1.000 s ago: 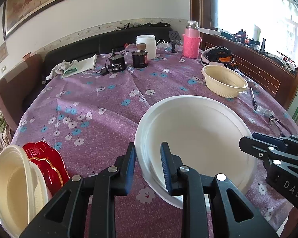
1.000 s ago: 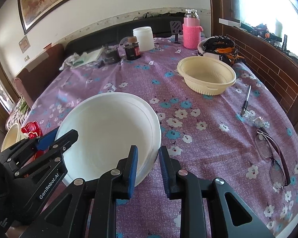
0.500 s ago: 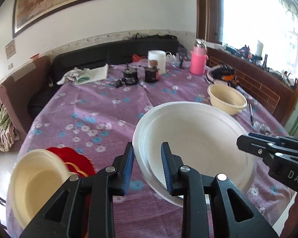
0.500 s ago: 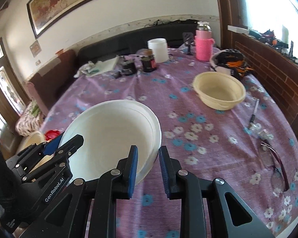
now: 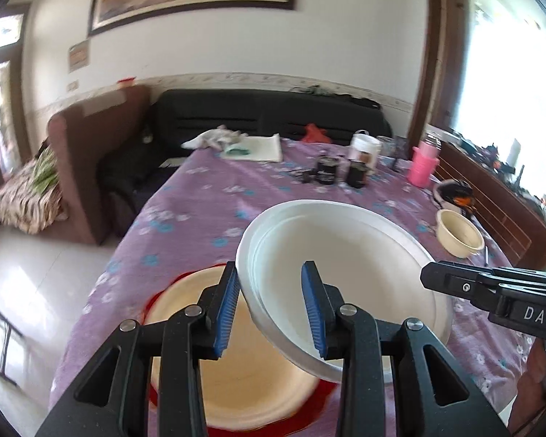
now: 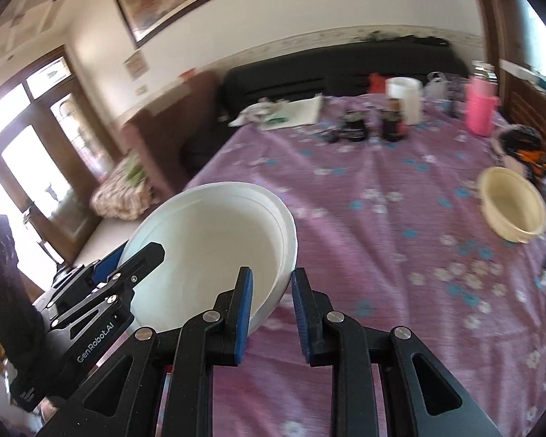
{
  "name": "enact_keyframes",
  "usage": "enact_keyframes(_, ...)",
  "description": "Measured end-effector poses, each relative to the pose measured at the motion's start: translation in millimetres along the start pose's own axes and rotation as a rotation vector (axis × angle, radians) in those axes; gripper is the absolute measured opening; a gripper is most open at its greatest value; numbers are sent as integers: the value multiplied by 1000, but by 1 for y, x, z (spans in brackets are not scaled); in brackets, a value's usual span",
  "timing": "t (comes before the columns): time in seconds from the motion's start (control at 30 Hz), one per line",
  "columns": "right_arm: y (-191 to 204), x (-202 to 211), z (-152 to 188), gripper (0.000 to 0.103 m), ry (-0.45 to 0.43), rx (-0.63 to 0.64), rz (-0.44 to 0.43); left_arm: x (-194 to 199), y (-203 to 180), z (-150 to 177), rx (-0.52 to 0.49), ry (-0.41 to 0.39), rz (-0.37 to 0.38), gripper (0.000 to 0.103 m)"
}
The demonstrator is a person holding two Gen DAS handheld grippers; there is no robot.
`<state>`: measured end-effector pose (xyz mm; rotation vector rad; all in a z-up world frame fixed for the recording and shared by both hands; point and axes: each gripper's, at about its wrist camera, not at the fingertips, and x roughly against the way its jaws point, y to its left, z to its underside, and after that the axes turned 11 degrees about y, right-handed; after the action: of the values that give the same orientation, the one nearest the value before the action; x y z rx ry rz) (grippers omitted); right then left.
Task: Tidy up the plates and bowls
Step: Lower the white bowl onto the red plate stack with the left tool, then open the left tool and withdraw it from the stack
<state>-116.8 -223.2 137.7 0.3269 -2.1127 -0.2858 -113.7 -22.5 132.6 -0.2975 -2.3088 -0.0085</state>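
Note:
Both grippers hold a stack of white bowls in the air above the table. My left gripper is shut on its left rim. My right gripper is shut on its right rim, and the bowls also show in the right wrist view. Below the left gripper a cream bowl sits on a red plate at the table's near left. Another cream bowl stands at the right side of the table, also visible in the left wrist view.
The table wears a purple flowered cloth. At the far end stand a pink bottle, a white container, dark jars and a folded cloth. A brown chair and black sofa lie beyond.
Both grippers lifted the white bowls higher and carried them left, to above the cream bowl and red plate. The views are blurred by motion.

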Motion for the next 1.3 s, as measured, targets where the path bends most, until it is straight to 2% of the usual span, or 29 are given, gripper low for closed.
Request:
enact_keyframes(0.2, 42, -32, -1, 24, 67, 69, -44, 2, 42, 14, 66, 23, -41, 33)
enact_keyframes(0.43, 61, -54, 2, 25, 102, 108, -26, -10, 64, 28, 106, 55, -44, 33)
enact_keyframes(0.77, 70, -62, 6, 25, 106, 139, 25, -22, 71, 34, 118, 74, -45, 33)
enact_keyframes(1.3, 69, -74, 10, 25, 130, 141, 41, -32, 73, 38, 121, 92, -61, 33)
